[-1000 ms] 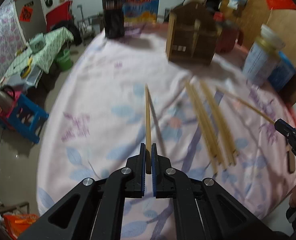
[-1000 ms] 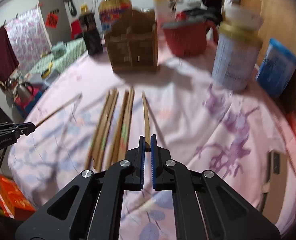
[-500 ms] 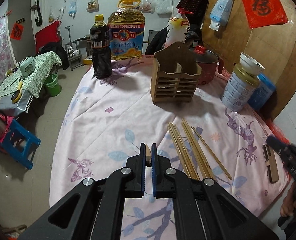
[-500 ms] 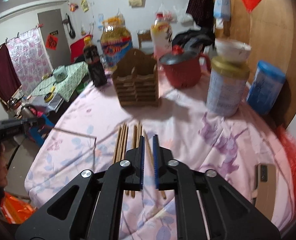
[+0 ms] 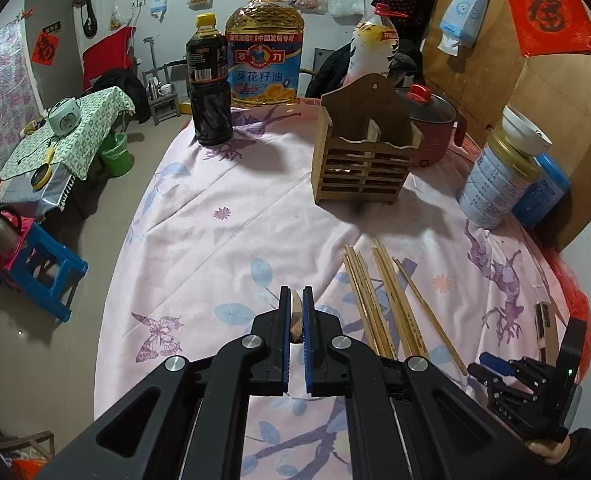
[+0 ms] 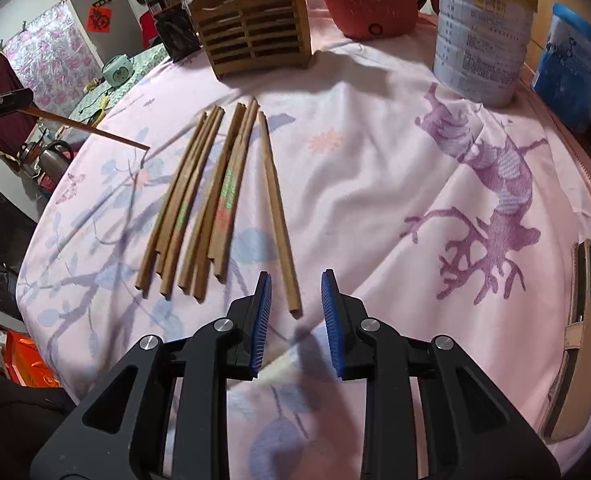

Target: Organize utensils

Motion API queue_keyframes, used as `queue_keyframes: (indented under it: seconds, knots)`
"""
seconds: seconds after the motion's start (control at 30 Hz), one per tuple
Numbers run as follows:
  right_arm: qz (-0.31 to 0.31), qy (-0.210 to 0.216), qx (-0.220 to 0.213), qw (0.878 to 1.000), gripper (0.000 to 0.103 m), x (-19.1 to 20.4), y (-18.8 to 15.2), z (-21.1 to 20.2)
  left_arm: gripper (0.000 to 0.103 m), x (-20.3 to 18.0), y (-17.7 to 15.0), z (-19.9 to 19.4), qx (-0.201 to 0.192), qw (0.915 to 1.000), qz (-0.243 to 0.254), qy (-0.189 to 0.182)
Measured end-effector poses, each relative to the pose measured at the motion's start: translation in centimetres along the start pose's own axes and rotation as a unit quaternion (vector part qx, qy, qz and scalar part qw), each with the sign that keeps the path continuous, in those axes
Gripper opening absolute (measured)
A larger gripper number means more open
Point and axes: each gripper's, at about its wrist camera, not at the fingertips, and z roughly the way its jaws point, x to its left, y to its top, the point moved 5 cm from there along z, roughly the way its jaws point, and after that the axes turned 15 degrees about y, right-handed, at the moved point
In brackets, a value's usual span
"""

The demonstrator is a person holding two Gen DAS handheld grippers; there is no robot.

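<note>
The right gripper [image 6: 296, 312] now has its jaws parted; they have just been opening. The single chopstick [image 6: 276, 208] it clamped a second ago now lies loose on the table [image 6: 375, 184], its near end between the jaws, touching neither pad. The left gripper [image 5: 296, 312] now holds its chopstick [image 5: 296, 314] higher above the table.
</note>
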Motion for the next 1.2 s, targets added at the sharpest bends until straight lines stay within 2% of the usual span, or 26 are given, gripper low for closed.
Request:
queue_keyframes:
  seconds: [0.13, 0.2, 0.27, 0.33, 0.4, 0.53, 0.7, 0.93, 1.07, 1.2]
  knots:
    - [0.003, 0.019, 0.006, 1.000, 0.027, 0.1, -0.9, 0.5, 0.006, -0.5, 0.1, -0.1, -0.002, 0.9999, 0.008, 0.008]
    - [-0.002, 0.011, 0.013, 1.000, 0.025, 0.0, -1.4, 1.2, 0.006, -0.6, 0.2, -0.1, -0.001, 0.9999, 0.010, 0.010]
    - [-0.013, -0.002, -0.002, 1.000, 0.019, 0.0, -1.6, 1.3, 0.006, -0.7, 0.2, -0.1, -0.002, 0.9999, 0.010, 0.011]
    - [-0.002, 0.003, -0.007, 1.000, 0.010, -0.3, -1.5, 1.3, 0.006, -0.8, 0.1, -0.1, -0.001, 0.9998, 0.013, 0.013]
    - [0.014, 0.014, -0.007, 1.000, 0.008, -0.8, -1.4, 1.1, 0.006, -0.9, 0.0, -0.1, -0.001, 0.9998, 0.016, 0.014]
    - [-0.005, -0.009, -0.016, 1.000, 0.007, -0.4, -1.1, 0.4, 0.006, -0.9, -0.1, -0.1, -0.003, 0.9998, 0.017, 0.014]
    - [-0.026, -0.018, -0.087, 0.996, 0.007, 1.4, 2.2, -5.0, 0.006, -0.6, 0.2, -0.7, -0.009, 0.9998, 0.012, 0.015]
    - [-0.062, -0.037, -0.192, 0.979, 0.006, 4.4, 7.8, -13.0, 0.006, -0.2, 2.5, -2.7, -0.041, 0.9991, 0.007, -0.008]
    - [-0.049, -0.031, -0.219, 0.974, 0.006, 5.1, 9.2, -15.2, 0.006, -0.8, 3.6, -3.6, -0.052, 0.9982, 0.014, -0.025]
    - [-0.045, -0.031, -0.226, 0.973, 0.006, 5.7, 9.2, -16.0, 0.006, -1.9, 5.2, -4.3, -0.065, 0.9968, 0.027, -0.039]
